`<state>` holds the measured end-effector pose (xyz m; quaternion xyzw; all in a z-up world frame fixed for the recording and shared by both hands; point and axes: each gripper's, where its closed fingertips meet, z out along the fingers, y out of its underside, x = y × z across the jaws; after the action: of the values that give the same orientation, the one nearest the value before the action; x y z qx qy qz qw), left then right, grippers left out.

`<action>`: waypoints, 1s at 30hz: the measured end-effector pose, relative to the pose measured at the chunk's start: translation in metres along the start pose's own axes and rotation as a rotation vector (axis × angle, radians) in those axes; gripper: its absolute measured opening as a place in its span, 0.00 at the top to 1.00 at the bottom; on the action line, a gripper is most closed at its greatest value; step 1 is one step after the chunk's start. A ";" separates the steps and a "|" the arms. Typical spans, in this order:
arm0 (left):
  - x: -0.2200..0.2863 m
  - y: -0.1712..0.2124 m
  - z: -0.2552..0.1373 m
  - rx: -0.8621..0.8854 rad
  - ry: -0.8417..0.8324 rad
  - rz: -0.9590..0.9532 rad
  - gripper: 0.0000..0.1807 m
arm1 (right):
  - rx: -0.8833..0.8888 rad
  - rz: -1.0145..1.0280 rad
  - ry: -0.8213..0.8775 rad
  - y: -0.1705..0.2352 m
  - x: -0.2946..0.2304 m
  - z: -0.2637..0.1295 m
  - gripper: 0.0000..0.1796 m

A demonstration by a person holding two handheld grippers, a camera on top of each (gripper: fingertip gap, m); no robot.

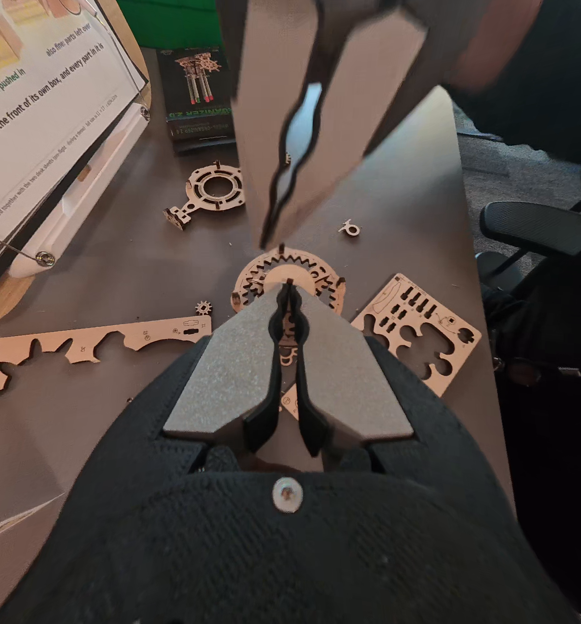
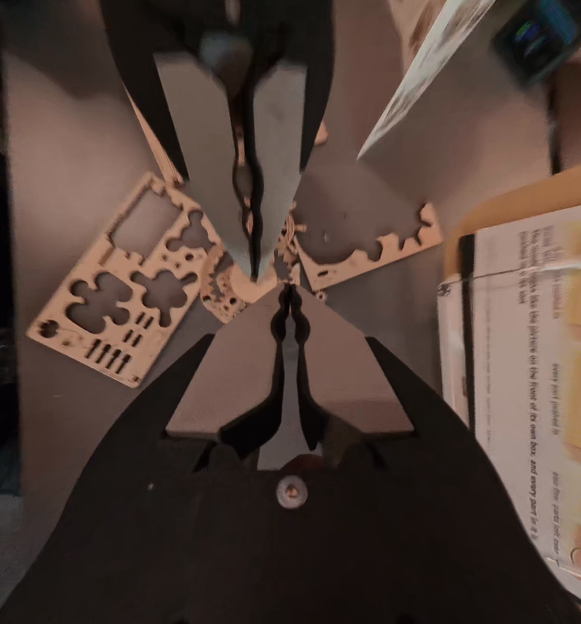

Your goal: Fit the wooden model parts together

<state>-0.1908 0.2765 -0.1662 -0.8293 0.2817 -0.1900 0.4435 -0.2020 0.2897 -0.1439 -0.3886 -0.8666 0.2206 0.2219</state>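
A round wooden gear assembly lies flat on the dark table, with short pegs standing on its rim. My left gripper is shut over its middle, and a small dark peg end shows at its tips. My right gripper comes down from above, blurred and shut, with its tips at the far rim of the assembly beside a rim peg. In the blurred right wrist view my right gripper is shut above the assembly, and the left gripper meets it tip to tip.
A ring-shaped part with a stem, a small gear and a tiny piece lie loose. A long offcut sheet and a punched-out sheet flank the left gripper. A dark box and an instruction stand sit farther back. An office chair is at the right. My left and right fingertips are right by each other. My left gripper's tips are some 11 cm from the small gear.
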 end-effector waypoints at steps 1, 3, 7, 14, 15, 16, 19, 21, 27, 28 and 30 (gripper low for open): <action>0.000 0.000 0.000 0.000 0.000 0.002 1.00 | 0.059 0.021 -0.015 -0.014 0.003 -0.013 1.00; 0.000 0.000 0.000 -0.002 0.000 0.003 1.00 | 0.116 0.037 -0.024 -0.031 0.008 -0.033 1.00; 0.000 0.000 0.000 0.007 0.010 -0.014 1.00 | -0.116 0.072 -0.161 0.006 -0.016 0.011 1.00; 0.000 0.000 0.000 0.008 0.011 -0.012 1.00 | -0.022 0.084 -0.068 -0.034 0.011 -0.035 1.00; 0.000 0.000 0.000 0.010 0.013 -0.014 1.00 | -0.031 0.089 -0.084 -0.035 0.010 -0.034 1.00; 0.000 0.001 0.000 0.011 0.016 -0.017 1.00 | -0.059 0.099 -0.121 -0.030 0.004 -0.027 1.00; 0.000 0.002 -0.001 0.001 0.013 -0.014 1.00 | -0.174 0.159 -0.234 0.002 -0.023 0.014 1.00; -0.001 0.003 -0.003 0.003 0.006 -0.008 1.00 | -0.200 0.125 -0.136 0.009 -0.006 0.003 1.00; 0.001 0.002 -0.001 0.002 0.012 -0.005 1.00 | -0.094 0.113 -0.112 -0.027 0.005 -0.035 1.00; 0.001 0.002 -0.002 0.003 0.011 -0.008 1.00 | -0.128 0.117 -0.140 -0.020 -0.002 -0.022 1.00; 0.002 0.002 -0.001 0.002 0.009 -0.004 1.00 | -0.209 0.143 -0.259 -0.006 -0.026 0.006 1.00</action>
<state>-0.1908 0.2734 -0.1674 -0.8286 0.2818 -0.1949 0.4429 -0.1927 0.2652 -0.1509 -0.4386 -0.8763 0.1929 0.0507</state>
